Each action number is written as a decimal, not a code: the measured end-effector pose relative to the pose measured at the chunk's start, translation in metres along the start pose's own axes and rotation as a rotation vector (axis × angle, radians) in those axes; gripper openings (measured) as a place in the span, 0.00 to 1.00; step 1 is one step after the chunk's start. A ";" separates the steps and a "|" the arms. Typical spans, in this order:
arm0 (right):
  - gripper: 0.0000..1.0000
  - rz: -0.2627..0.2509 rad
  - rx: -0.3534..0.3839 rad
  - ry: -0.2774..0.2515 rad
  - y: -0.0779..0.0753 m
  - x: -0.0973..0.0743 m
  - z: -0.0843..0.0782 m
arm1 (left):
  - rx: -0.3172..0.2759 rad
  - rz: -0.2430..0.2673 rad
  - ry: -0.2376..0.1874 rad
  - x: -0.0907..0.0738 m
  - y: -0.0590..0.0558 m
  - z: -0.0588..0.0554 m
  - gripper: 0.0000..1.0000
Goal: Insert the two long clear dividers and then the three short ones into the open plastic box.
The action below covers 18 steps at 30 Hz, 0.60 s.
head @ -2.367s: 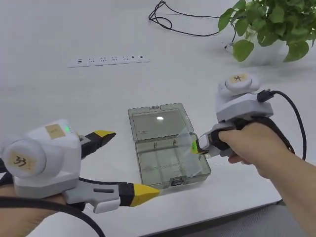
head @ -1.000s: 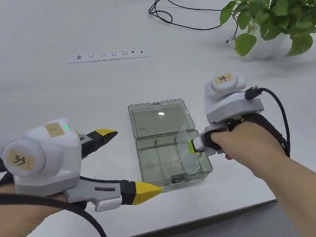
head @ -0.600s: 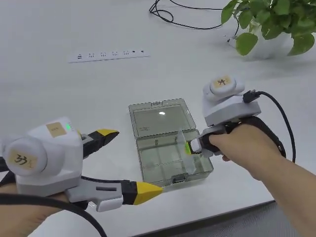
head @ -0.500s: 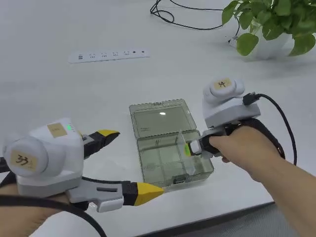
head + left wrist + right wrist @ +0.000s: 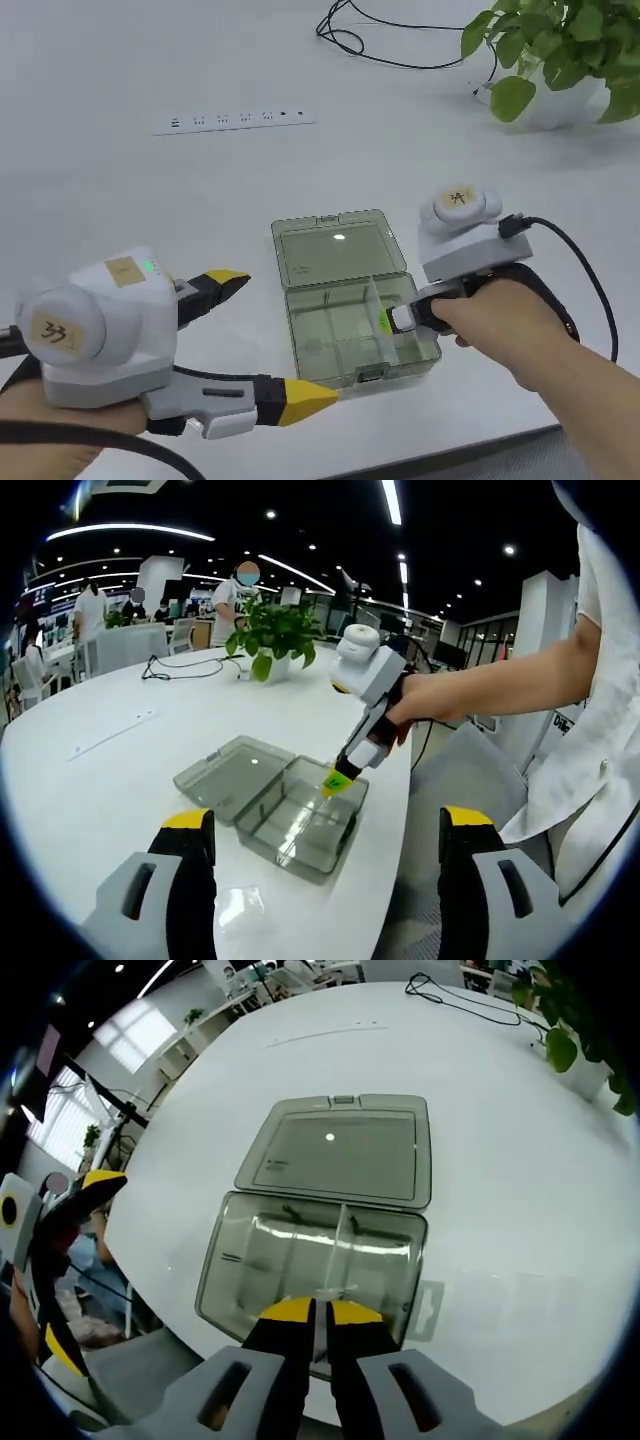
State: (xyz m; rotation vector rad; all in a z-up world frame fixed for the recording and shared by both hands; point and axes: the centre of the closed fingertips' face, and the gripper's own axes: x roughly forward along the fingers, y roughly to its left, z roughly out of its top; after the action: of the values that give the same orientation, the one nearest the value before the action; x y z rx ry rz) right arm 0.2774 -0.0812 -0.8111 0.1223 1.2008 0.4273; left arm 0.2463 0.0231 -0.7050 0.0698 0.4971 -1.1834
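Showing the right gripper (image 5: 392, 320) at the open plastic box (image 5: 300, 345), we see its two yellow-tipped jaws pressed almost together on a thin clear divider (image 5: 374, 312). This divider stands upright inside the base directly ahead of the tips and runs from the hinge side toward the latch side. In the right gripper view only a sliver separates the jaws, and the divider's edge sits in it. The base lies just beyond the tips, and the flat lid (image 5: 340, 1150) lies farther ahead. We read a bright line crossing the base lengthwise, ahead of the tips, as a second divider (image 5: 300, 1236). Faint clear pieces lie on the table (image 5: 150, 200) to the right of these jaws, too pale to identify.

The left gripper (image 5: 272, 337) is held low with its jaws spread wide and nothing between them. In its own view the box sits ahead, between the lines of the two jaws, with the right gripper reaching down into it from beyond. Far ahead of both tools lie a power strip (image 5: 235, 120), a black cable (image 5: 400, 52) and a potted plant (image 5: 560, 45).
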 end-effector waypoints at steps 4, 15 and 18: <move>0.06 0.026 0.007 -0.015 0.000 0.000 0.000 | 0.001 0.005 0.002 -0.001 0.000 0.001 0.95; 0.13 0.102 0.012 -0.065 0.011 -0.010 -0.002 | -0.007 0.040 0.011 -0.008 -0.006 0.001 0.94; 0.14 0.120 -0.015 -0.088 0.013 -0.016 -0.001 | -0.010 0.052 0.011 -0.010 -0.008 0.001 0.93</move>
State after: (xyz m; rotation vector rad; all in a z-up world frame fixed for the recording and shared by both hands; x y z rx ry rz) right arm 0.2684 -0.0751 -0.7933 0.1986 1.1064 0.5307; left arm 0.2364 0.0284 -0.6985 0.0804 0.5082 -1.1298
